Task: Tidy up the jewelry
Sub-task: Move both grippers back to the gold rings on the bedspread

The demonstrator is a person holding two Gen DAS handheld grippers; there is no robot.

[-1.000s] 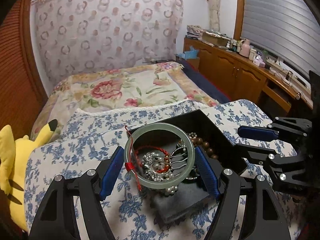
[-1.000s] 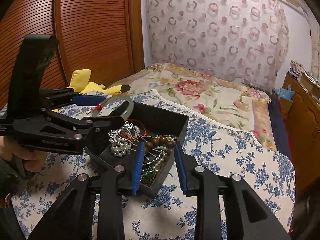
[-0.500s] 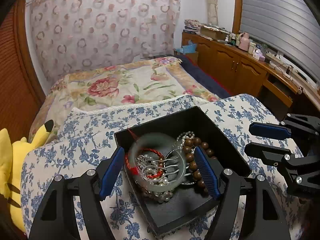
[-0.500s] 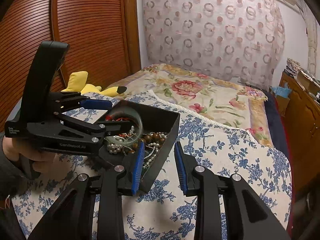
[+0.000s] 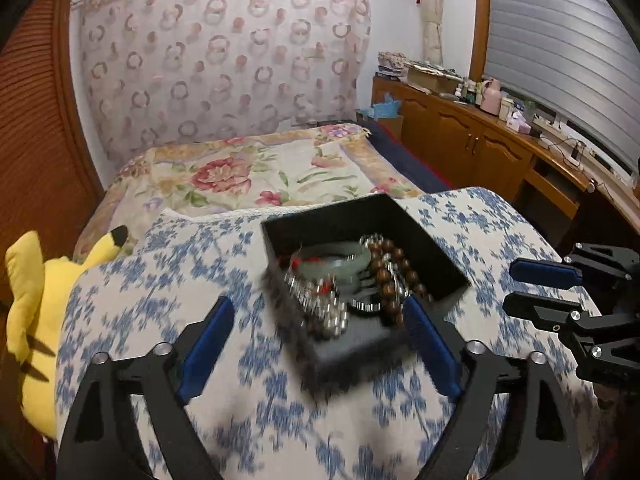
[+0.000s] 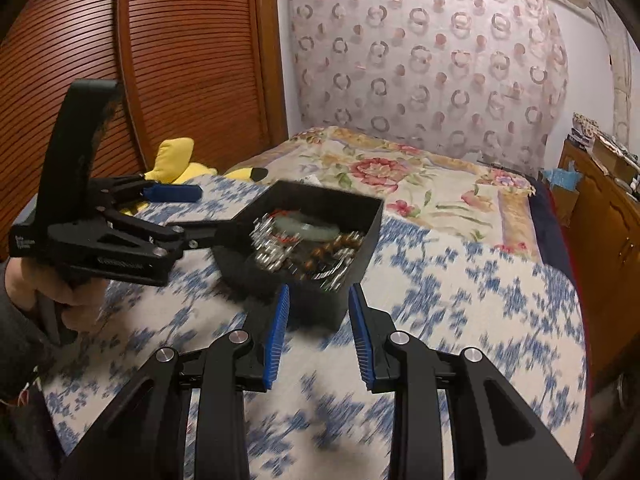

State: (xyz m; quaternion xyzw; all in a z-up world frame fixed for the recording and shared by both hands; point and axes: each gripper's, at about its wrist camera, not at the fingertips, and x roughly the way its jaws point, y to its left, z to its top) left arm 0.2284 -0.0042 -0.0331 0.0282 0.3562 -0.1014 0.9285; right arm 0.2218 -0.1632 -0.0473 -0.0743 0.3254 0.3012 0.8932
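Observation:
A black jewelry box (image 5: 420,240) sits on the blue-flowered cloth. In it lie a pale green bangle (image 5: 340,264) with a red cord, brown beads (image 5: 394,270) and pearl strands (image 5: 320,304). My left gripper (image 5: 318,308) hangs just short of the box's near corner. Its jaws are opening wide and no pad touches the bangle. My right gripper (image 6: 319,294) stands partly open in front of the box (image 6: 360,216), with nothing pressed between its blue pads. A hand (image 6: 48,292) holds the left gripper (image 6: 216,208) at the box's left side. The right gripper (image 5: 510,284) shows at the right edge.
The box rests on a table under the flowered cloth (image 5: 500,232), whose edges curve away left and right. A yellow plush toy (image 5: 36,300) lies to the left and a bed (image 5: 260,172) lies beyond. Wooden cabinets (image 5: 480,148) line the right wall.
The left gripper held the green bangle above the box, then let it go; the bangle now lies inside. Both grippers have drawn back from the box and the left jaws have widened.

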